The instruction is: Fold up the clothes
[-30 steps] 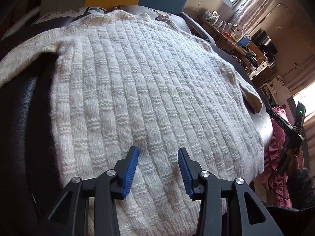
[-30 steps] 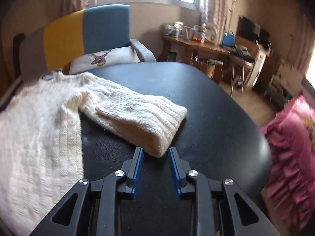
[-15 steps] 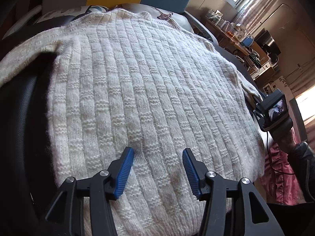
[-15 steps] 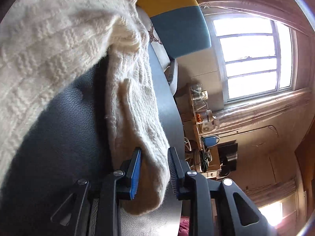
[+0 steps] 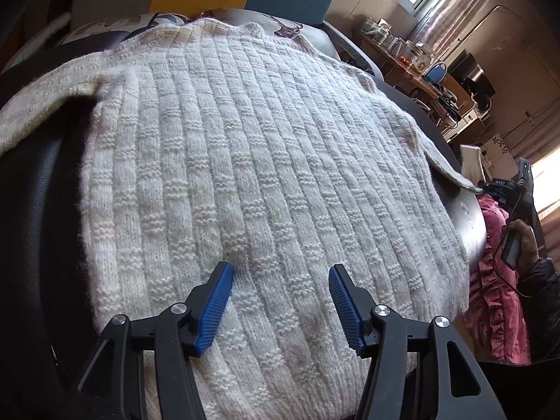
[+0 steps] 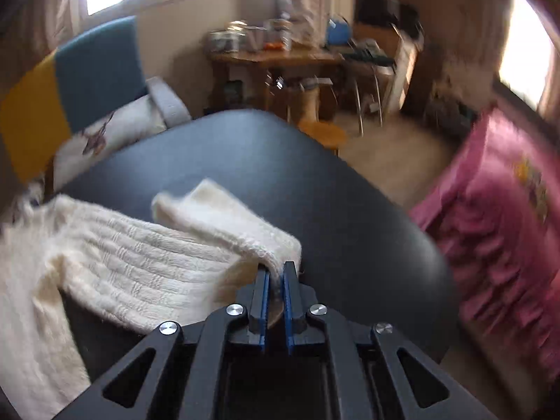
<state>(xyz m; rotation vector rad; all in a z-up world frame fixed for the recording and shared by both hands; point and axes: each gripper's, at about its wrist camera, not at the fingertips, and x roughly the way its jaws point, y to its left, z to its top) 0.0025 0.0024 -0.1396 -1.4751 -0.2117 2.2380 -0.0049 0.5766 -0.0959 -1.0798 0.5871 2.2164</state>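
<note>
Left claw (image 5: pixel 280 271) agape; right claw (image 6: pixel 275 273) pinched (tightly).

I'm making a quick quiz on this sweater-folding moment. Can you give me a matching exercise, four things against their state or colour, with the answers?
Things:
1. left gripper
2. right gripper
3. sweater
4. frilly cover

States or colours:
A. pink
B. shut on the sleeve cuff
C. cream, spread flat on the black table
D. open above the knit, gripping nothing

Pairs: 1-D, 2-B, 3-C, 4-A
</note>
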